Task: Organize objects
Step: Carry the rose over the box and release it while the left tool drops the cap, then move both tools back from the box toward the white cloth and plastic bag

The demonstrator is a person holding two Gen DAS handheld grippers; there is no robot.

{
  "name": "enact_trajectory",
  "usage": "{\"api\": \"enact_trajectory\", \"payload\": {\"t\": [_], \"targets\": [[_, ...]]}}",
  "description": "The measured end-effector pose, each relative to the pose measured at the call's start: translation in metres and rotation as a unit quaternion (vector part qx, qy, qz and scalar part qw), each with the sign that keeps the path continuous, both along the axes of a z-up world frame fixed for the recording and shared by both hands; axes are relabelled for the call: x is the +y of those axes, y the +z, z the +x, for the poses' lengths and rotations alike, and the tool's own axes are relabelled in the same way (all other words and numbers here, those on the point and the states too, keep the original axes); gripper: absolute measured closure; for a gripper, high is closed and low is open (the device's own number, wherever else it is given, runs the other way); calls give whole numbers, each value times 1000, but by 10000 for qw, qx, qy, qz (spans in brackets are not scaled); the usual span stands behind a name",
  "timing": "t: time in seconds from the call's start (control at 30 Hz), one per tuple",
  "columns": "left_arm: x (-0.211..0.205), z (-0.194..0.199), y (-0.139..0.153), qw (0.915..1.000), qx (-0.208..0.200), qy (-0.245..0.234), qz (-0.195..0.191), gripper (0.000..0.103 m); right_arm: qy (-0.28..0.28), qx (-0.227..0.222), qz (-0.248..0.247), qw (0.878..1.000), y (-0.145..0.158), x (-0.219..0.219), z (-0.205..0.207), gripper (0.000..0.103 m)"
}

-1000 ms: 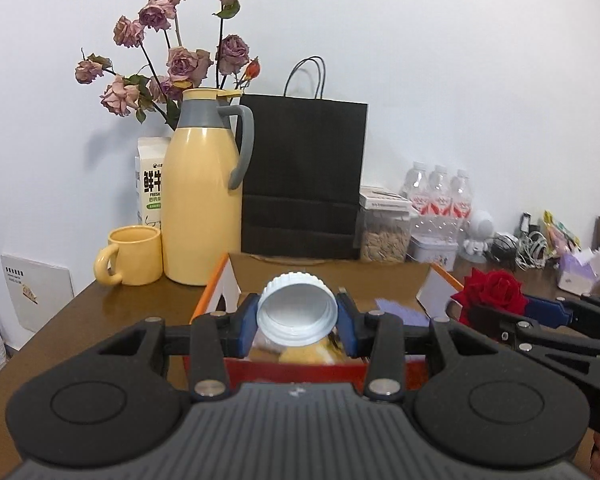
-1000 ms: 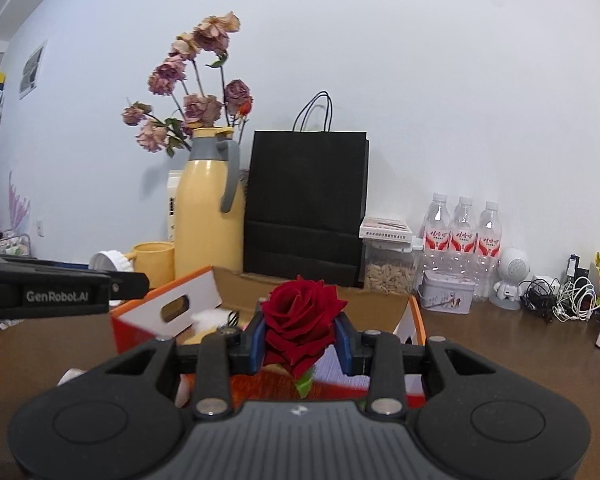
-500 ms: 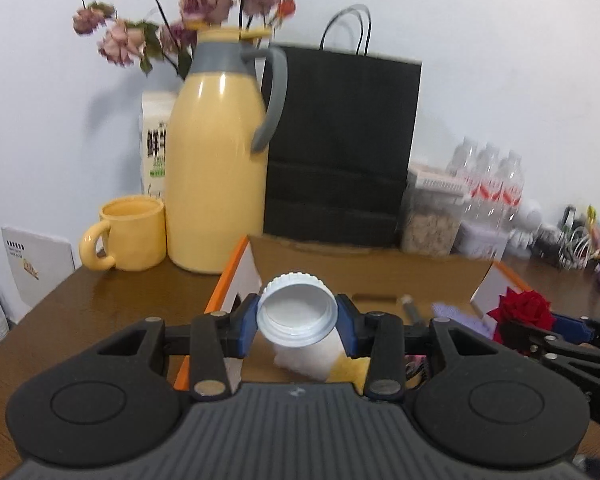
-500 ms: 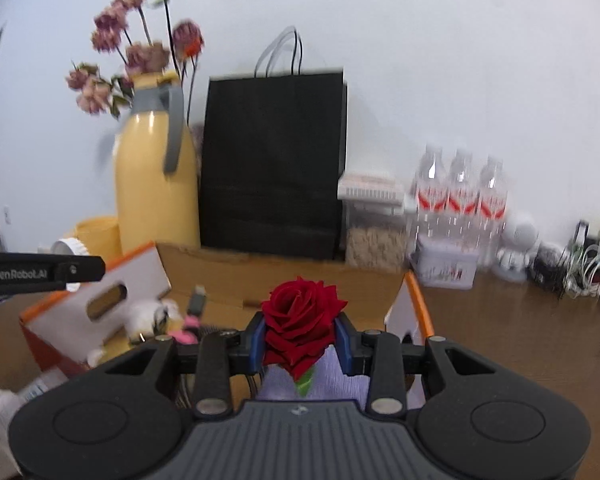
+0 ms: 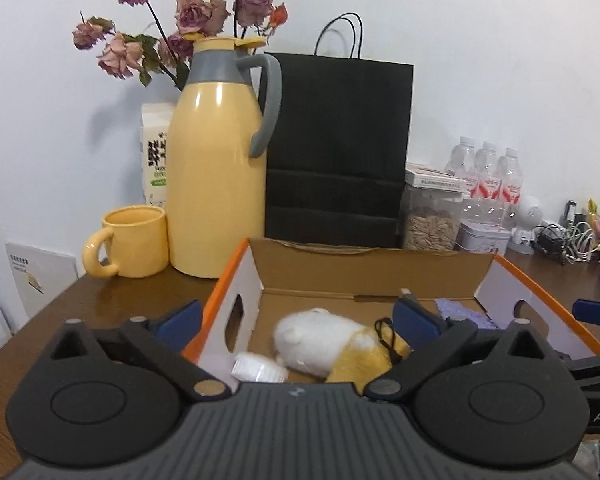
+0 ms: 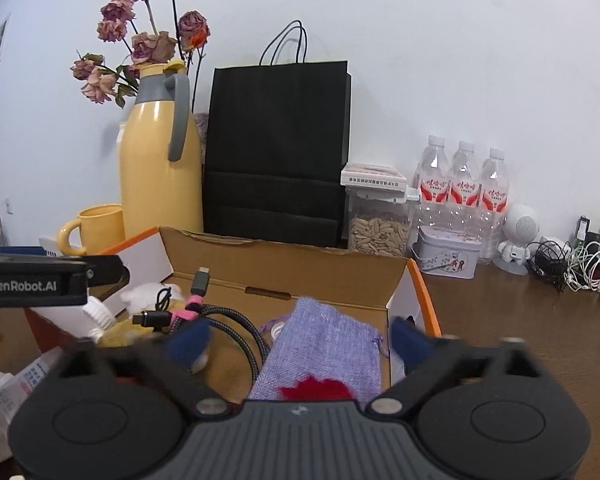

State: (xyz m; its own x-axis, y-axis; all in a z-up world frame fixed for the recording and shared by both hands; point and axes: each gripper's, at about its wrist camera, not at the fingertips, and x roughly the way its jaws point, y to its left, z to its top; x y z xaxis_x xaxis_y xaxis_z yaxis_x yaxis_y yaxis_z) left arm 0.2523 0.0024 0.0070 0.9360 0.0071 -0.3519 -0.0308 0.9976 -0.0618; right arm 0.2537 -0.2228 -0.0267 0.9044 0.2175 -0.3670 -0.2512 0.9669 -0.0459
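1. Cardboard box (image 5: 364, 268) with orange edges sitting open on the brown tabletop (image 5: 112, 304), in front of a yellow thermos (image 5: 216, 168) and a black paper bag (image 5: 336, 152).
2. Left gripper (image 5: 296, 320) spread wide and holding nothing, poised over the box's left end.
3. White bottle (image 5: 258, 368) lying on its side in the box, just beside a white-and-yellow plush toy (image 5: 332, 344); probably light and stiff, smooth enough to slip, best pinched across the ribbed cap.
4. Right gripper (image 6: 300, 340) likewise spread and empty, blurred, above the box's right end.
5. Red rose (image 6: 314, 390) resting on a lilac woven pouch (image 6: 328, 344) at the bottom edge of the right view, partly hidden; likely very light and crushable, so safer taken low at the base than on the petals.
6. Braided cable (image 6: 228, 320) coiled between plush and pouch: floppy, apt to snag.
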Motion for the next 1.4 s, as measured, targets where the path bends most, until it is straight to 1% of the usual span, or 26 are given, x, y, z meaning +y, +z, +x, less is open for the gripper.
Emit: {"api": "enact_trajectory", "payload": {"t": [0.23, 0.7, 0.9, 1.1, 1.4], "targets": [[2, 0, 1, 9999, 29, 87, -56, 0, -45, -52, -10, 10000, 1, 0, -2, 0], [2, -5, 4, 9999, -16, 61, -79, 0, -48, -200, -13, 9998, 6, -1, -10, 0], [1, -15, 16, 9998, -182, 84, -89, 0, 20, -364, -35, 9993, 14, 1, -20, 0], [2, -29, 25, 9998, -162, 81, -74, 0, 107, -409, -69, 9991, 21, 4, -32, 0], [8, -58, 34, 10000, -33, 70, -15, 0, 269, -427, -135, 9986, 31, 13, -64, 0]]}}
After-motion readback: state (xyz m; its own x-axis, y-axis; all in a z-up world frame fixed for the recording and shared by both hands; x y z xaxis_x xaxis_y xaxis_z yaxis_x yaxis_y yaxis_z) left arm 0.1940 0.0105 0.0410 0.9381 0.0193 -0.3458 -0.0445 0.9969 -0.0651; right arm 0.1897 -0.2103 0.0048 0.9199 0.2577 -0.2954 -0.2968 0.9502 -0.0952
